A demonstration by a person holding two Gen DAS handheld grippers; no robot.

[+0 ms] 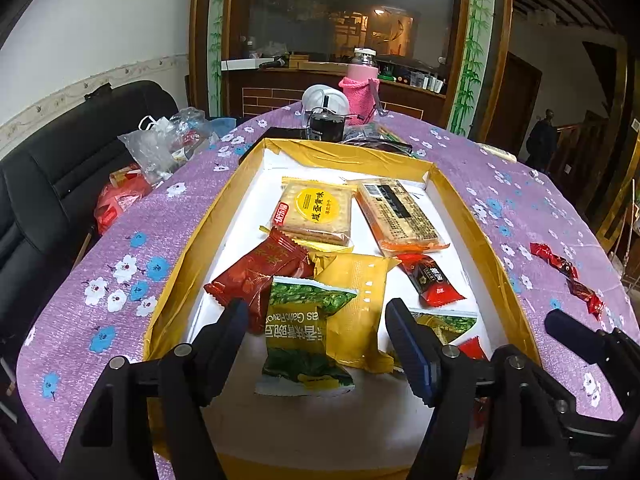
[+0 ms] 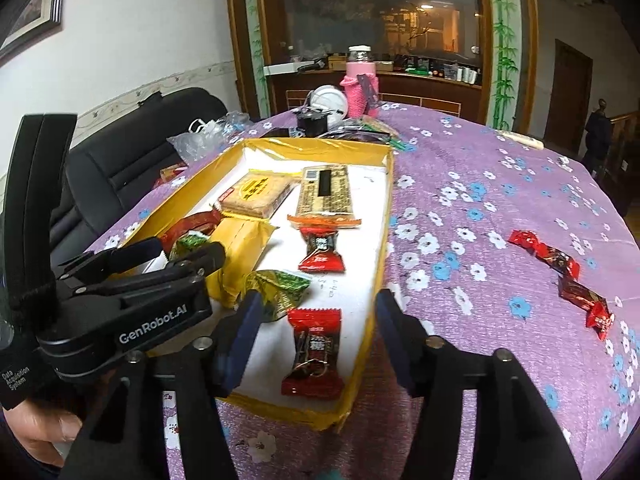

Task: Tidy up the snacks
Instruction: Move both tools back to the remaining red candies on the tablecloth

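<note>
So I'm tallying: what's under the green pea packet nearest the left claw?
The green pea packet overlaps a red wrapper and a yellow pouch, on the box floor. Anything beneath its middle is hidden.

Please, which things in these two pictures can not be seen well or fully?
- Second green pea packet: left wrist view, partly behind the left gripper finger.
- Shallow yellow cardboard tray: its near rim is hidden by that gripper's body.
- Back label on the flat cracker pack: right wrist view, print too small.
- Dark figure by the doorway: too small, dim.
</note>
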